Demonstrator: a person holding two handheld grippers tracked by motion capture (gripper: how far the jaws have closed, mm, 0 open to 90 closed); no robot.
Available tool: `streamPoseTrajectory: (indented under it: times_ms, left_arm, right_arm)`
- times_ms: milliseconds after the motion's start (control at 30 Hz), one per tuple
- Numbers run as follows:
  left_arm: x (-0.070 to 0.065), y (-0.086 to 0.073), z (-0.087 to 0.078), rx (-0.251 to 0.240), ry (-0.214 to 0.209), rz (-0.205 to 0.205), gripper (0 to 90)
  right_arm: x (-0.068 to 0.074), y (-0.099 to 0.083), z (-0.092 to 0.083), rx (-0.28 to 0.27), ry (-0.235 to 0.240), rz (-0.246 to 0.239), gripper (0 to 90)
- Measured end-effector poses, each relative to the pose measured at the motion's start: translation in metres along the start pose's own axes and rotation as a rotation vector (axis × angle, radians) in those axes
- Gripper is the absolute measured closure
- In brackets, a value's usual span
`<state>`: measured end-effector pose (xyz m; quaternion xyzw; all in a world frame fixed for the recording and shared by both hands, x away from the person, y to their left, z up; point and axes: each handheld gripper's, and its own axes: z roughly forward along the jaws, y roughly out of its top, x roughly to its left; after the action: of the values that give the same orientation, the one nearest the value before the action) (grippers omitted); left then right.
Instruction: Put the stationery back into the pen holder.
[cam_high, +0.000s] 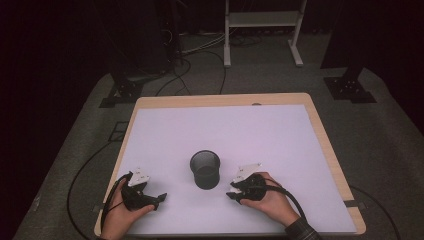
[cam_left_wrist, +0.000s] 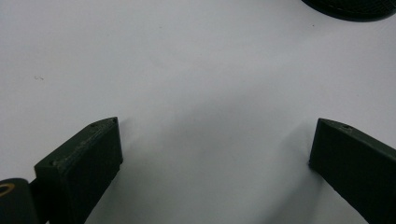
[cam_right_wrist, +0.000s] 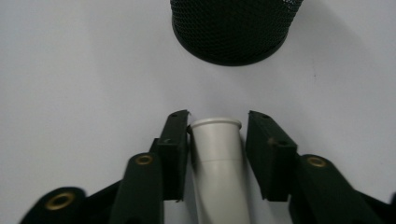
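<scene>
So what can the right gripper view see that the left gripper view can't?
The right gripper view alone shows a grey tube lying between its fingers, which sit close on either side of it, and the side of the black mesh cup straight ahead. The left gripper view alone shows its own fingers spread wide apart with bare table between them. Both share the white table surface and the cup, of which the left gripper view catches just an edge at its top right.

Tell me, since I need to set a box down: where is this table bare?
Free: the white mat from the black mesh cup to the far wooden edge, plus both side strips. Crowded: the near edge, with the left gripper and right gripper, which holds a grey tube, flanking the cup.
</scene>
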<state>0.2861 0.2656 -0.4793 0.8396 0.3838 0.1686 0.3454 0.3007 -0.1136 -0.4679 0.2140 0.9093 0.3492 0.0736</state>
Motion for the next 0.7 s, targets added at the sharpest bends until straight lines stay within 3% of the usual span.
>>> streamPoseTrajectory:
  times_ms: [433,700]
  left_arm:
    - [0.000,0.000,0.000,0.000,-0.001,-0.002,1.7]
    - [0.000,0.000,0.000,0.000,-0.001,-0.002,1.7]
  right_arm:
    - [-0.002,0.001,-0.001,-0.004,0.015,0.035,64.3]
    - [-0.003,0.005,-0.011,-0.051,0.029,0.041,64.4]
